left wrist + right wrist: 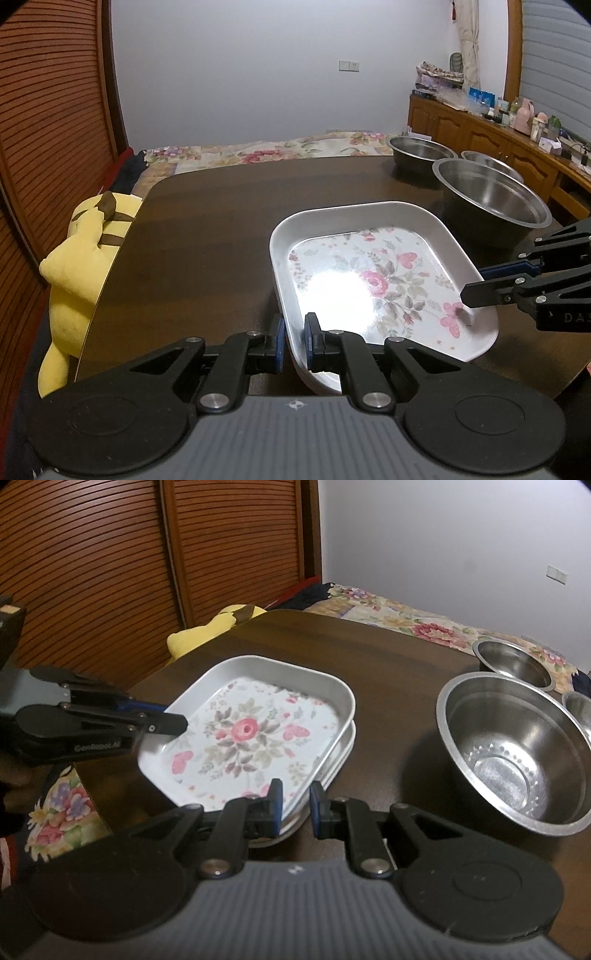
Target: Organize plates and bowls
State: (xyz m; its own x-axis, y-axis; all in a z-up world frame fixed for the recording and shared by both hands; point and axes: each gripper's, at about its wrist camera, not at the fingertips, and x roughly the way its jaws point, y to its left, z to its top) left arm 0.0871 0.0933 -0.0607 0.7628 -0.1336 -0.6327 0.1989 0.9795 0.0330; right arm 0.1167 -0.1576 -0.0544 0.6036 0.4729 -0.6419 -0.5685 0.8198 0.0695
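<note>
A white rectangular plate with a pink flower print [369, 280] [243, 738] sits on top of a second plate of the same shape [341, 757], on the dark wooden table [207, 236]. My left gripper [296, 332] [173, 722] is shut on the top plate's near-left rim. From the other side, my right gripper [295, 801] [474, 286] clamps the opposite rim, with its fingers closed on the edge. A large steel bowl [491, 199] [513, 753] stands just right of the plates.
Two smaller steel bowls [421, 151] [491, 166] stand behind the large one, near the table's far right edge. A yellow plush toy [81, 258] leans at the table's left edge. A flowered bed [258, 151] lies beyond the table, and a wooden cabinet [480, 129] lines the right wall.
</note>
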